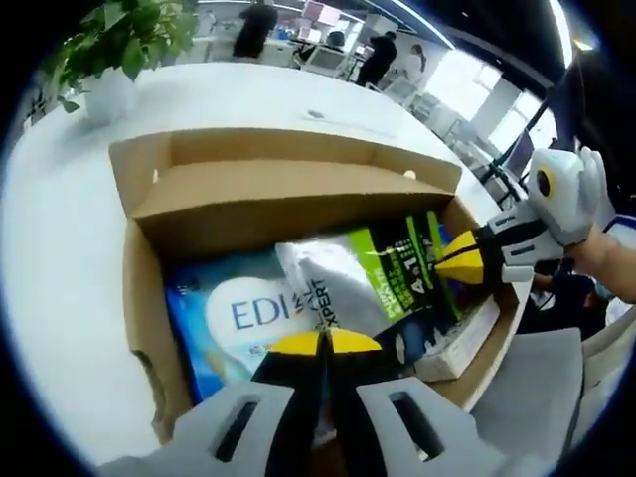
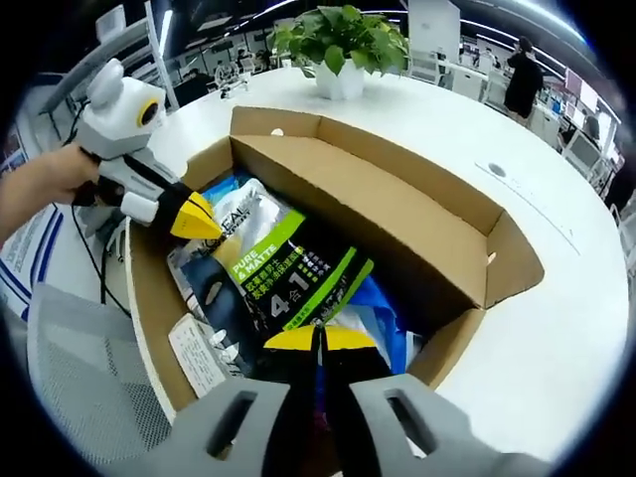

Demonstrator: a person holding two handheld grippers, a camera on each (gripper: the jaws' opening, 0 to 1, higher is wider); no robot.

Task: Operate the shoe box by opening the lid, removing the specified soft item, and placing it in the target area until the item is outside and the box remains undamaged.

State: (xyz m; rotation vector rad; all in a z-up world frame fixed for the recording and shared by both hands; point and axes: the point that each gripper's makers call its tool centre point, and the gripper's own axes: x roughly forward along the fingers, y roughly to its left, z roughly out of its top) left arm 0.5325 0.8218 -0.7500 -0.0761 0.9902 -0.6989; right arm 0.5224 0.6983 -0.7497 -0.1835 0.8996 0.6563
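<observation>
Right now both claws are down in the open shoe box (image 2: 397,214), so the lid step looks done and the taking-out step is on. Nearest, the right gripper (image 2: 320,340) has its yellow tips pressed together on the low edge of the green and black soft pouch (image 2: 298,283). The left gripper (image 1: 325,343) is closed on the other end of that same pouch (image 1: 393,273), near its silver top. The pouch lies on a blue bag (image 1: 224,318), with a paper slip (image 2: 199,353) beside it. Next, I think both hands must lift straight up together. The folded-in flap (image 1: 288,199) hangs over the far side, so keep away from it. Past the box, the white table (image 2: 556,328) has lots of room, with a plant pot (image 2: 341,79) far back.
</observation>
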